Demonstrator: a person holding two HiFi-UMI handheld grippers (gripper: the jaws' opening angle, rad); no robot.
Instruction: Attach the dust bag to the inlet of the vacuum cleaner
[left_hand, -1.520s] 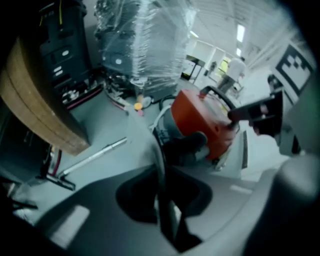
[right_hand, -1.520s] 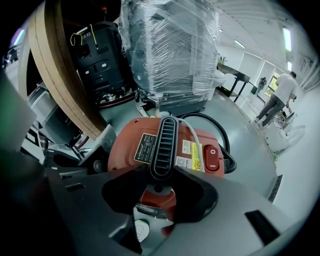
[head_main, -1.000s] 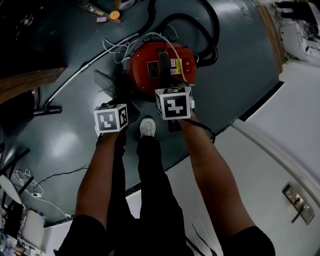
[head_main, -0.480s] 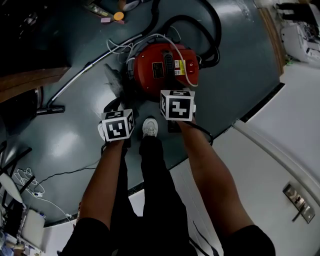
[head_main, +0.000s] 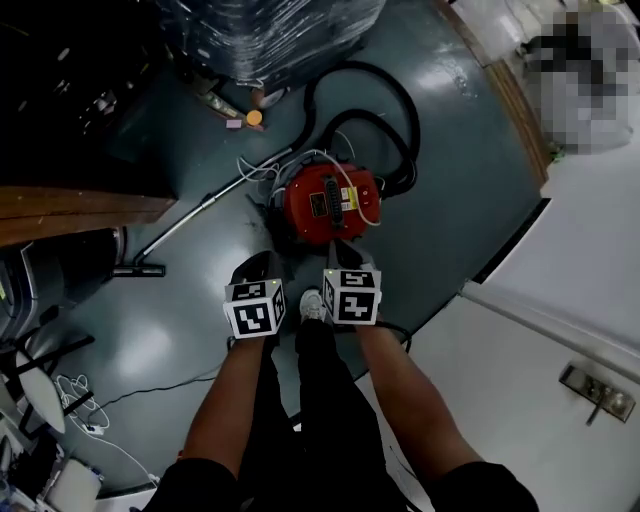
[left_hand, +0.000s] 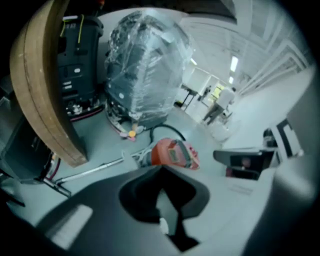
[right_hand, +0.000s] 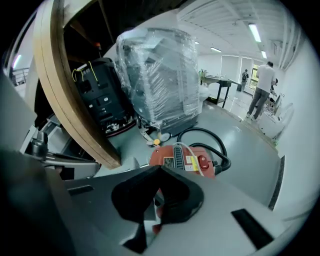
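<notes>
The red vacuum cleaner (head_main: 328, 200) sits on the dark floor (head_main: 450, 160), with its black hose (head_main: 405, 110) looping on the far side. Near it, the left claw (left_hand: 161, 170) and right claw (right_hand: 160, 169) have just been closing. Both are shut tight, holding nothing.

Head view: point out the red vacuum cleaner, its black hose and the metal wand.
red vacuum cleaner (head_main: 328, 205), head view, top of its body.
black hose (head_main: 414, 125), head view, right side of its loop.
metal wand (head_main: 208, 202), head view, middle of the tube.
</notes>
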